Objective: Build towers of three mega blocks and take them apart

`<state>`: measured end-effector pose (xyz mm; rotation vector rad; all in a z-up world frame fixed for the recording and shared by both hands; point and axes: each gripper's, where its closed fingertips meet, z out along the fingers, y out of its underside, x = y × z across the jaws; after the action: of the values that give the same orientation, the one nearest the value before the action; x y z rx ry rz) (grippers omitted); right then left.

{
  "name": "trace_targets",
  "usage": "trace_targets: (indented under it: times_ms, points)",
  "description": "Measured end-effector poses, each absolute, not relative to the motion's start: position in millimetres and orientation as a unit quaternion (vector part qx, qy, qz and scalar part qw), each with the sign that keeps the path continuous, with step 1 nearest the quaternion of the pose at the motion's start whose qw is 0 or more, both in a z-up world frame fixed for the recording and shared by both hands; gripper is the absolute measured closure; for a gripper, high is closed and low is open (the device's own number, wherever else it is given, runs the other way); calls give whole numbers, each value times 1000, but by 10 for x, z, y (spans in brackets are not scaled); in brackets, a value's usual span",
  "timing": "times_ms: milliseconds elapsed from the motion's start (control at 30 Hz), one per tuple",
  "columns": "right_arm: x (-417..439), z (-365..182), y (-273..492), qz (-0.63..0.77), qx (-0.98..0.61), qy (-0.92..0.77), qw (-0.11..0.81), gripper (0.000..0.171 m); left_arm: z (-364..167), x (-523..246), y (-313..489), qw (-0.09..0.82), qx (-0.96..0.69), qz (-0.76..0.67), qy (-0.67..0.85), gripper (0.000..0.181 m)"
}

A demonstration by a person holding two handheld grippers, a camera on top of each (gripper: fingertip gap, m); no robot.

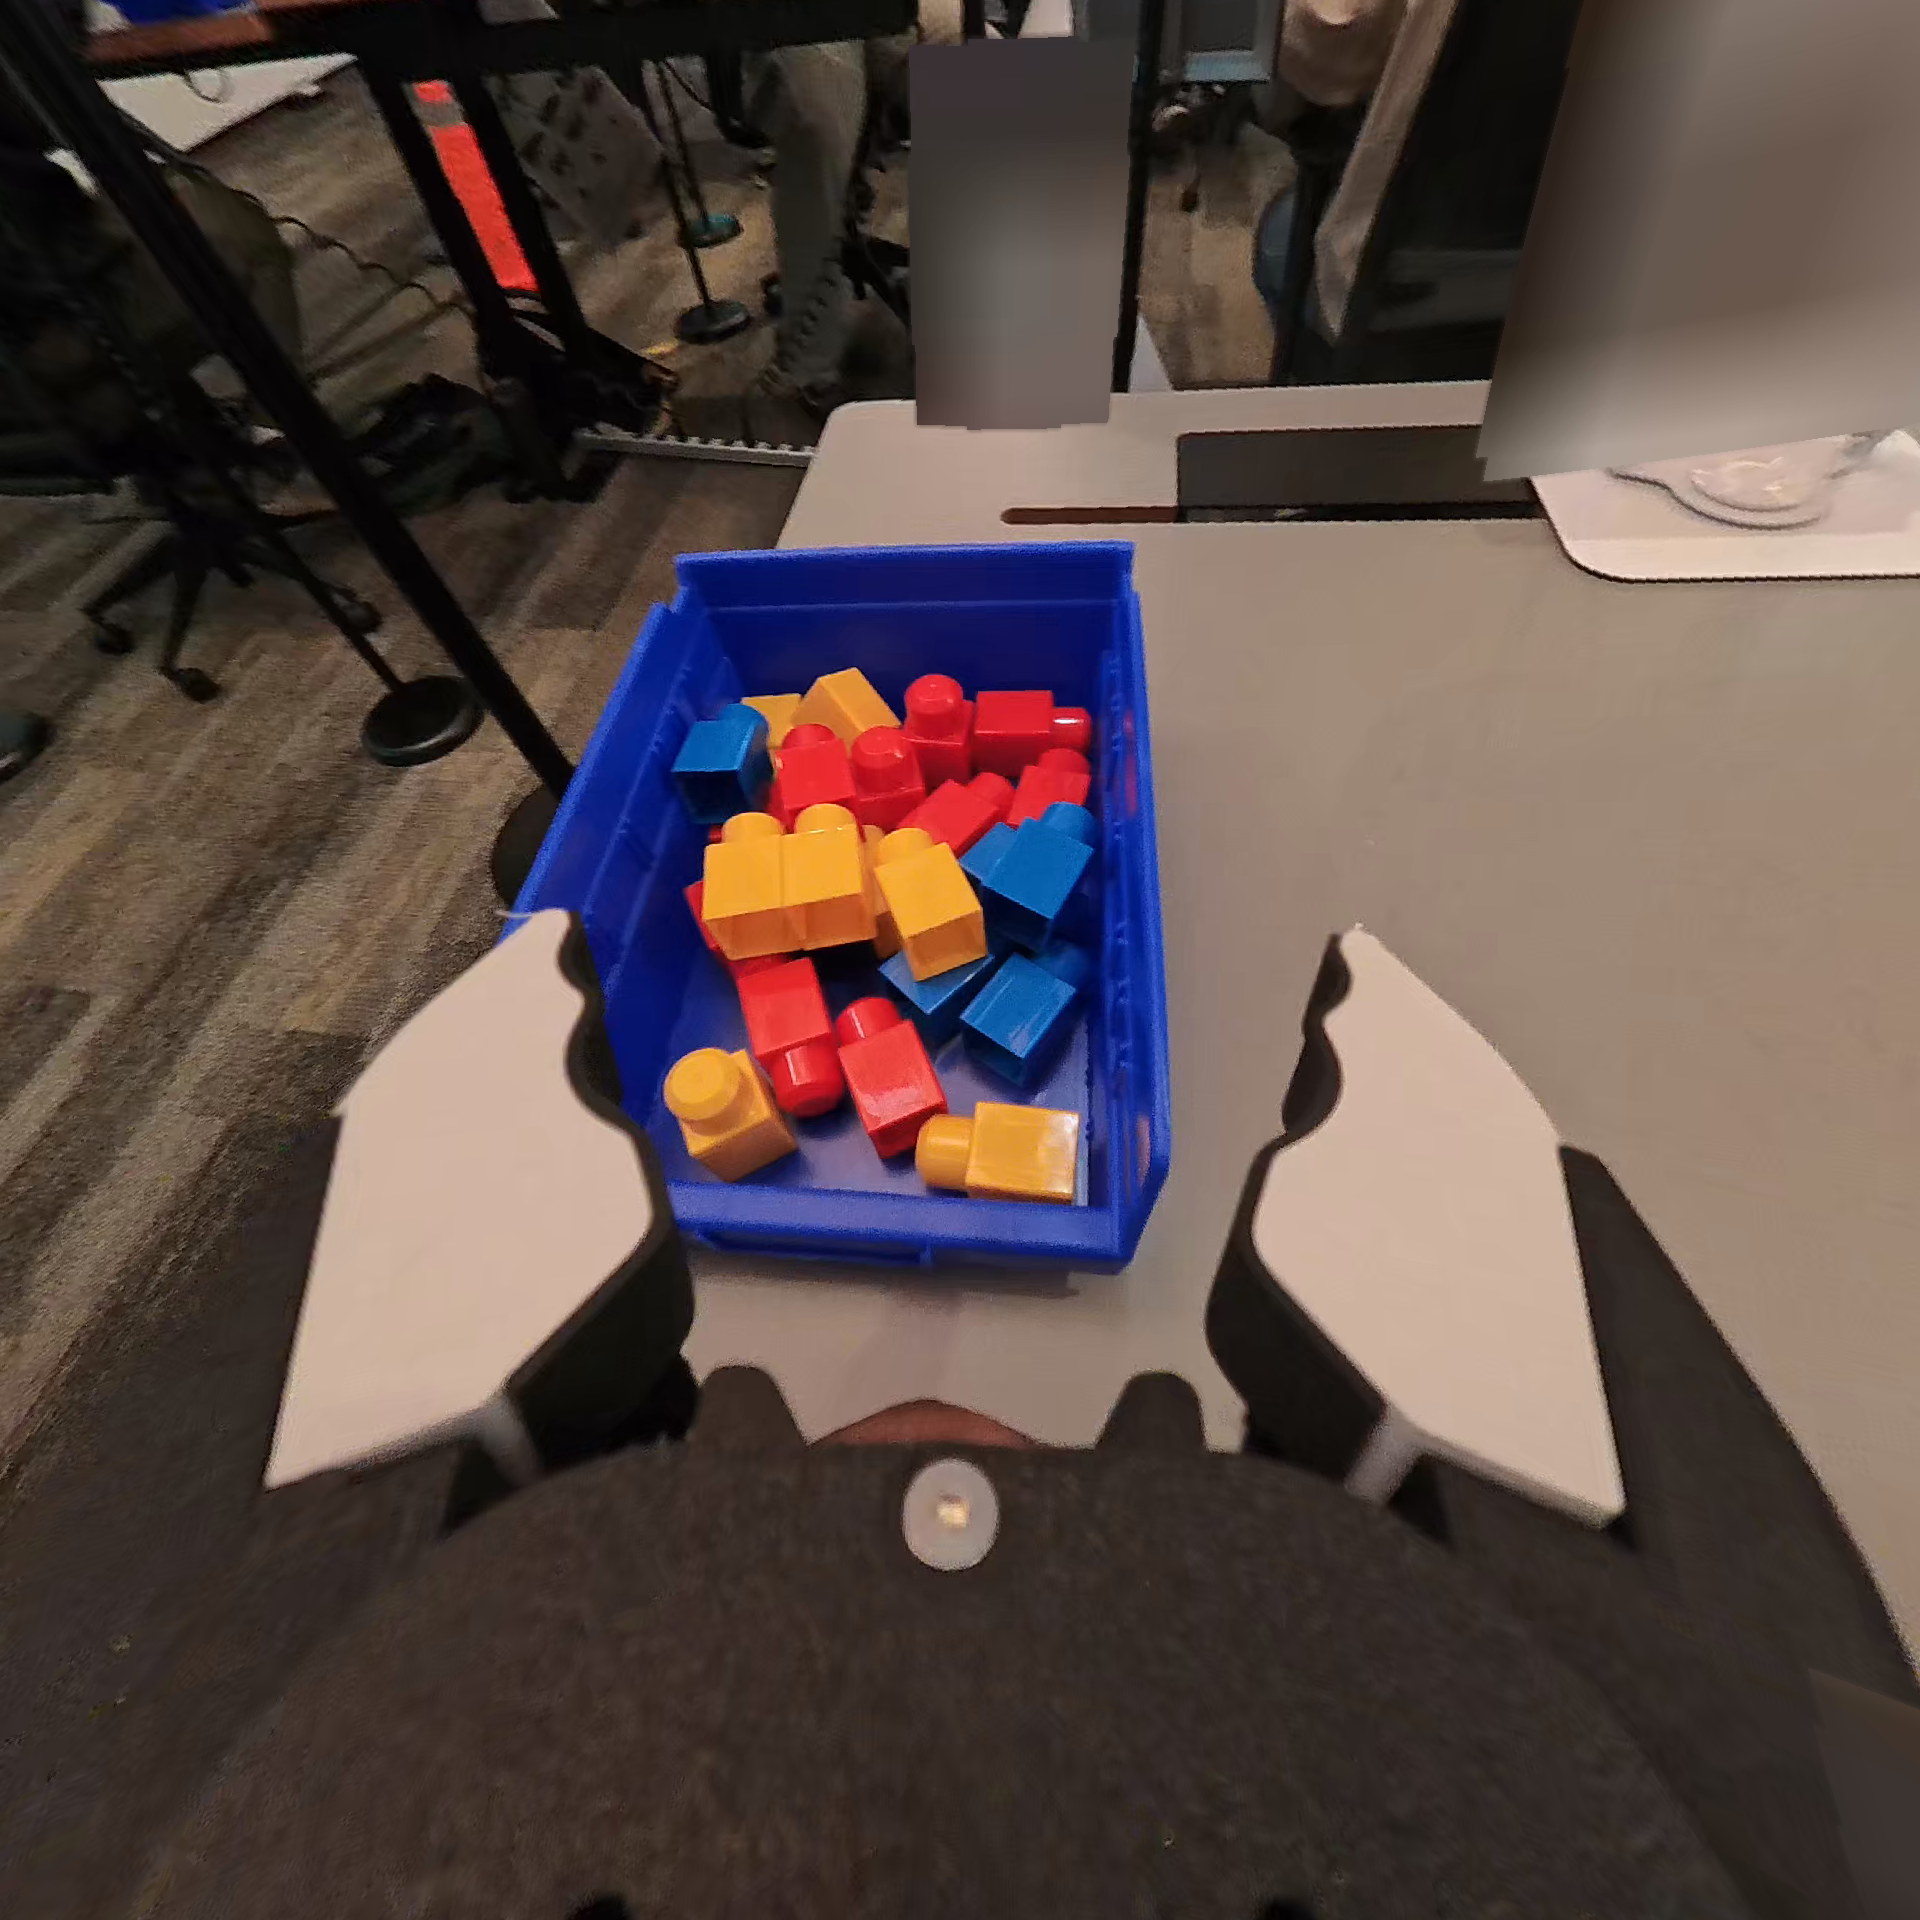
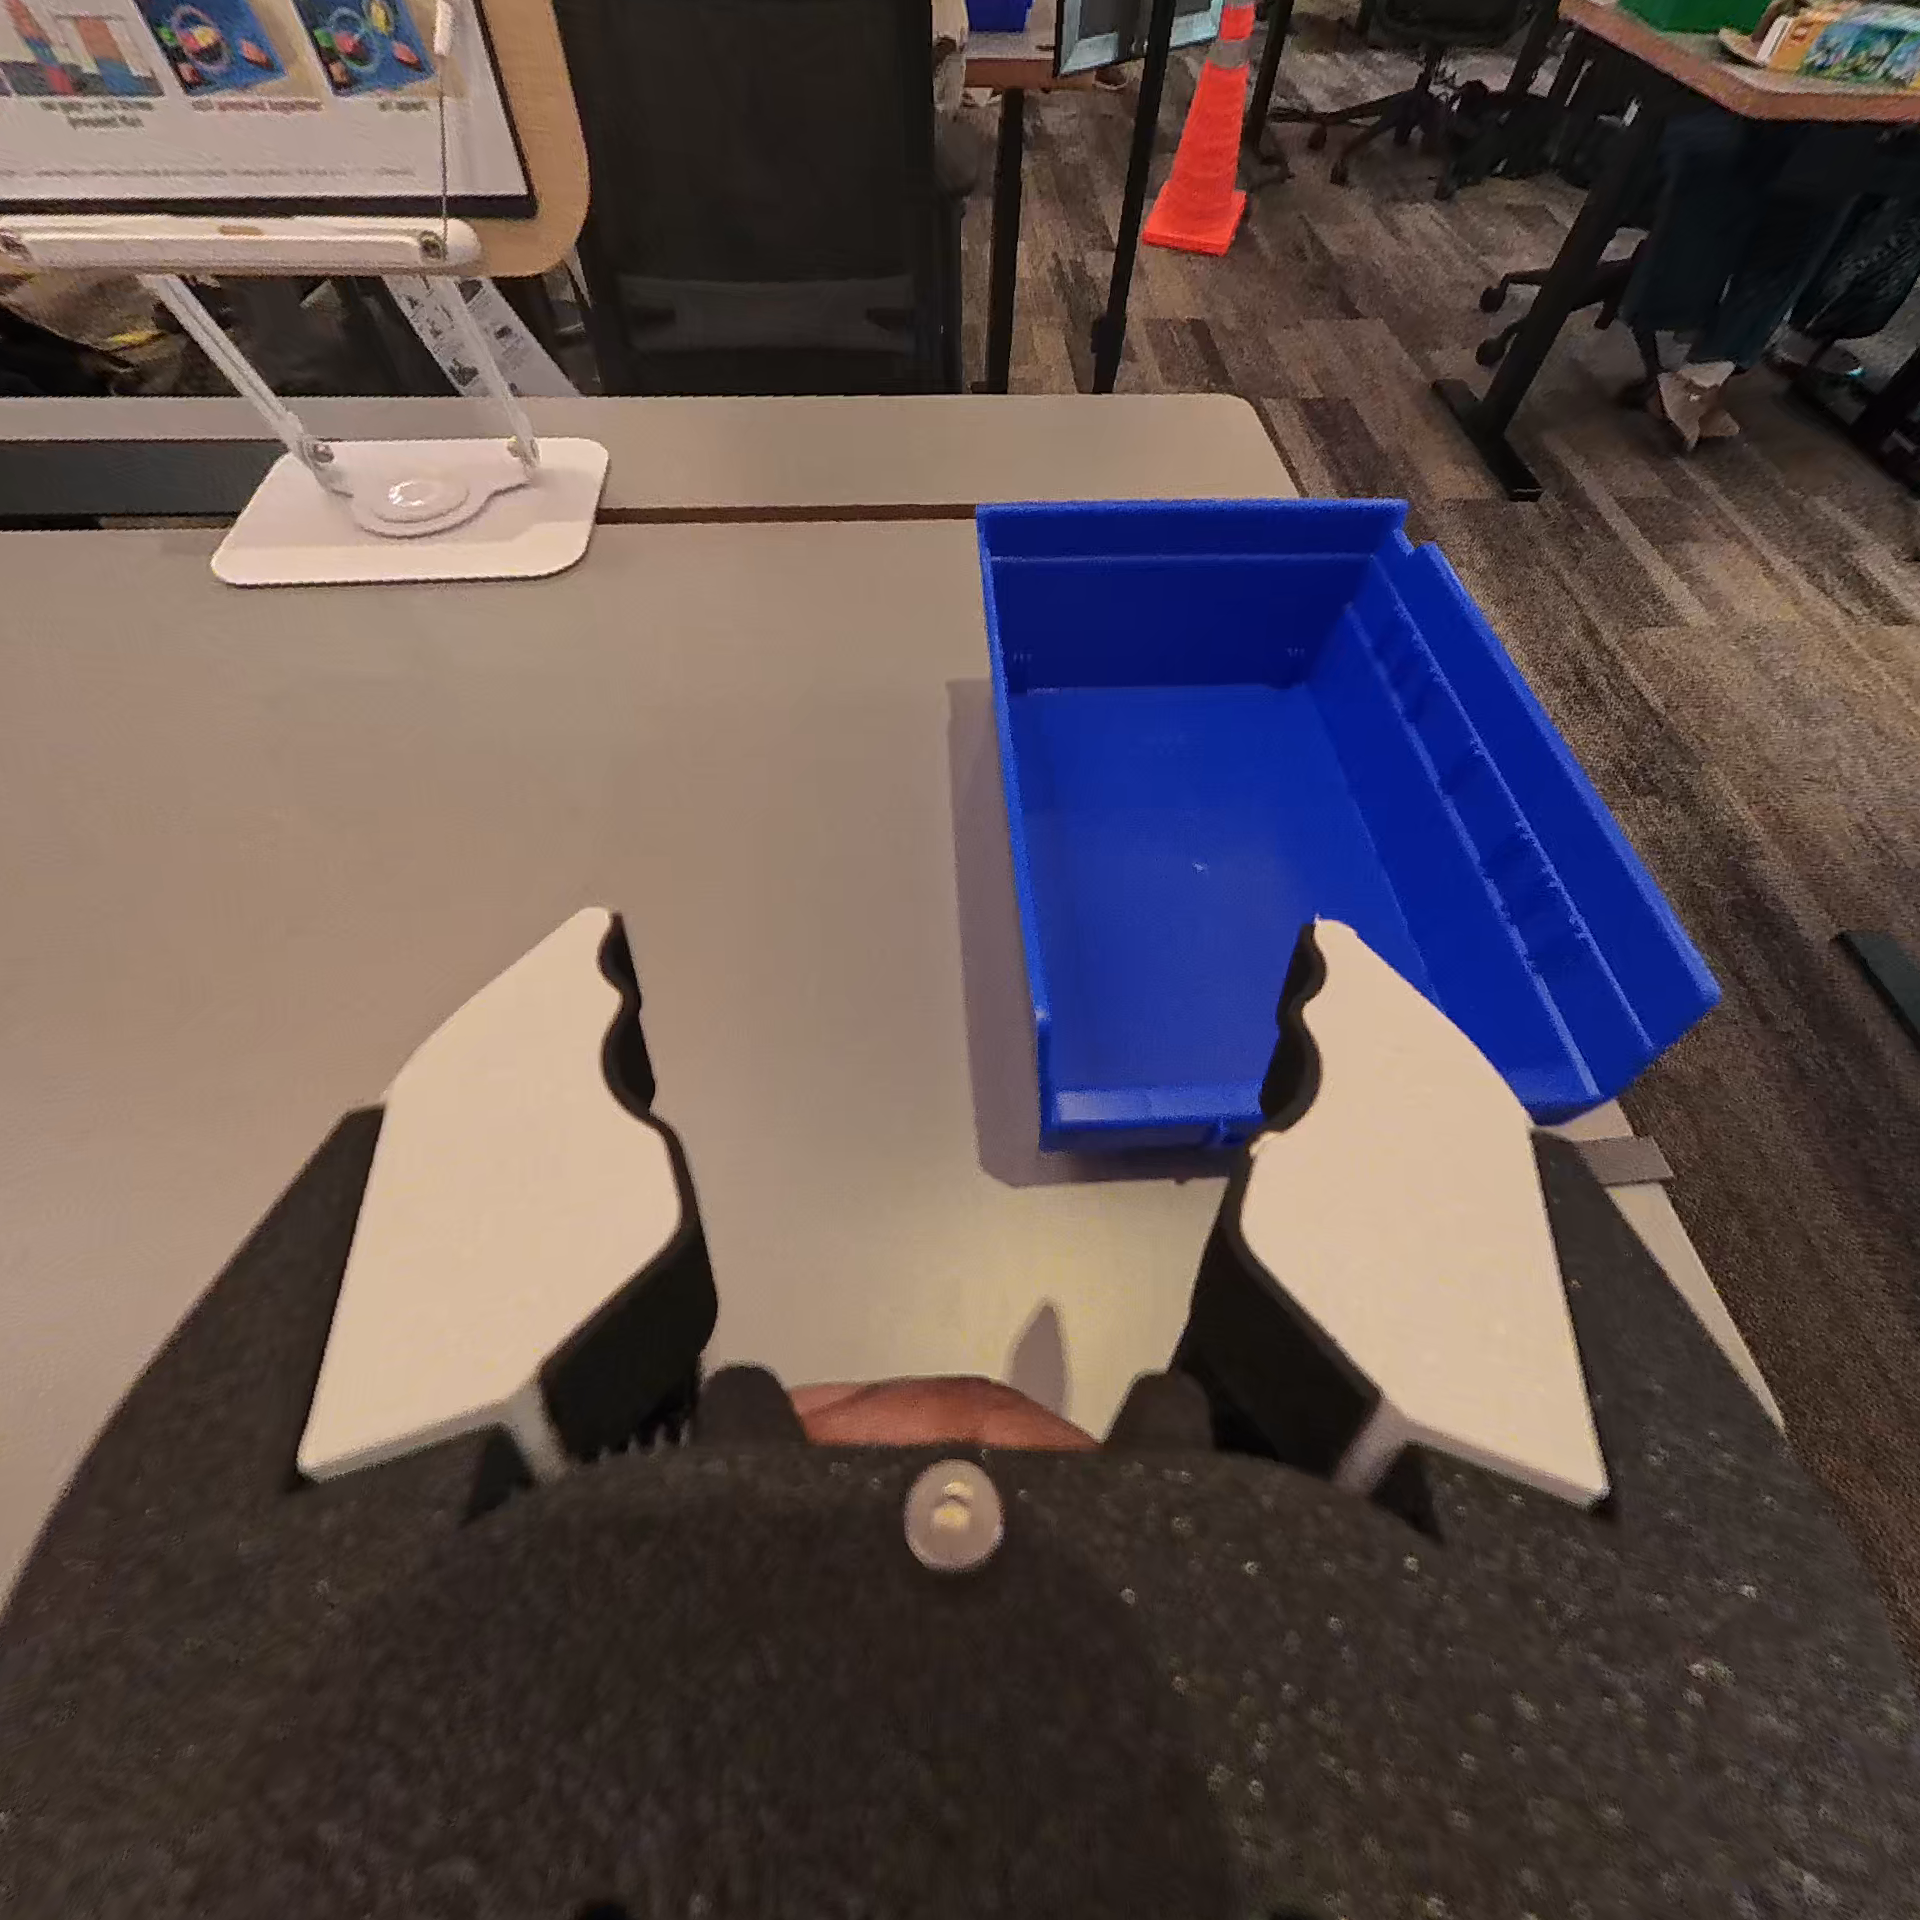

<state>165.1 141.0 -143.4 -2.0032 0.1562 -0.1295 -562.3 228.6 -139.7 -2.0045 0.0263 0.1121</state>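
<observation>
Still at start, no tower begun: mega blocks (image 1: 883,914) heaped in blue bin (image 1: 1138,935). Left gripper (image 1: 961,925) wide open, empty, above bin; right gripper (image 2: 961,920) wide open, empty, beside second bin (image 2: 1507,779). Next: pick one block.

Each claw (image 1: 961,925) (image 2: 961,920) has white fingers (black scalloped pads) on speckled charcoal body.

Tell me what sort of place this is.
Probably an office or lab workroom: grey desks, wheeled office chairs on carpet-tile floor, an orange traffic cone between workstations, and a screen on a white stand.
</observation>
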Motion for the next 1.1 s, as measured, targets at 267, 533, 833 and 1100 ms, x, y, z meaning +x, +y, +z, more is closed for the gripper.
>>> trace_targets:
  times_ms: [267,533,833,1100]
  points:
    - [1677,-1338,1168,-72,-833,67,545,55,-1480,-5662,2135,529,-847,45,-36,84]
    - [1736,-1391,1093,-78,-835,81,539,55,-1540,-5707,2095,527,-848,37,-48,87]
    - [1691,-1478,1169,-54,-839,75,536,55,-1525,-5741,2078,524,-849,54,-47,81]
    - [1593,-1532,1264,-37,-847,55,527,50,-1572,-5609,2145,513,-856,52,-32,80]
